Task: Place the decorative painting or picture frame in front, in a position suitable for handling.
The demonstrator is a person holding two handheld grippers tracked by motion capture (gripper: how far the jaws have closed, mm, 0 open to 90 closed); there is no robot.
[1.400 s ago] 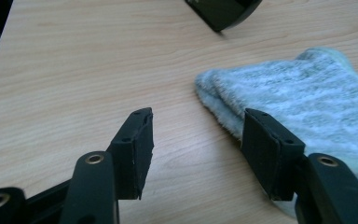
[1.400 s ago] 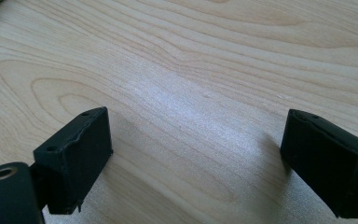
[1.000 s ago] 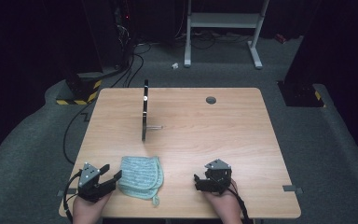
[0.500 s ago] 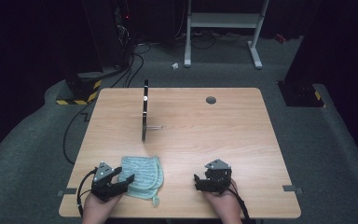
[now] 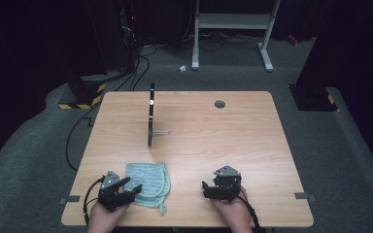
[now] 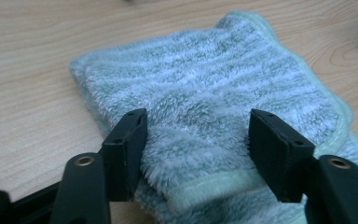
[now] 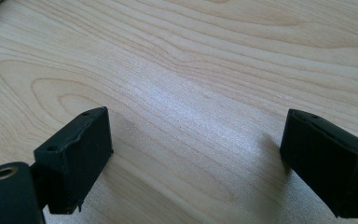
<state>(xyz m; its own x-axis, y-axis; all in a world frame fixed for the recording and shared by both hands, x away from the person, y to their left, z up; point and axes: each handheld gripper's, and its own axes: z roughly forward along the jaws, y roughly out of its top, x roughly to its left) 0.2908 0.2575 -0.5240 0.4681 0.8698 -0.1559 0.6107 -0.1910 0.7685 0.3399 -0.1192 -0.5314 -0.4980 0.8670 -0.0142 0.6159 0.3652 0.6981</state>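
Two grippers sit at the near edge of the wooden table (image 5: 252,141); between them, closer to the left one, lies a folded pale green towel (image 5: 148,180); no brand, label or writing can be read on anything; the left gripper (image 5: 128,190) is at the towel's near left corner, its jaws have just been closing a little but stand wide apart, astride the fluffy cloth (image 6: 200,121) with its hemmed edge between them; whether the pads already press the pile is hard to tell; the right gripper (image 5: 206,188) rests well to the right of the towel, jaws spread wide over bare wood (image 7: 191,93), holding nothing; both forearms are cut off by the picture's lower border; beyond the towel, a thin black upright panel (image 5: 151,114) stands edge-on, its face hidden; far right of it a small dark round hole (image 5: 219,104); behind the table, cables (image 5: 136,63) and a white frame (image 5: 233,29) fade in darkness.
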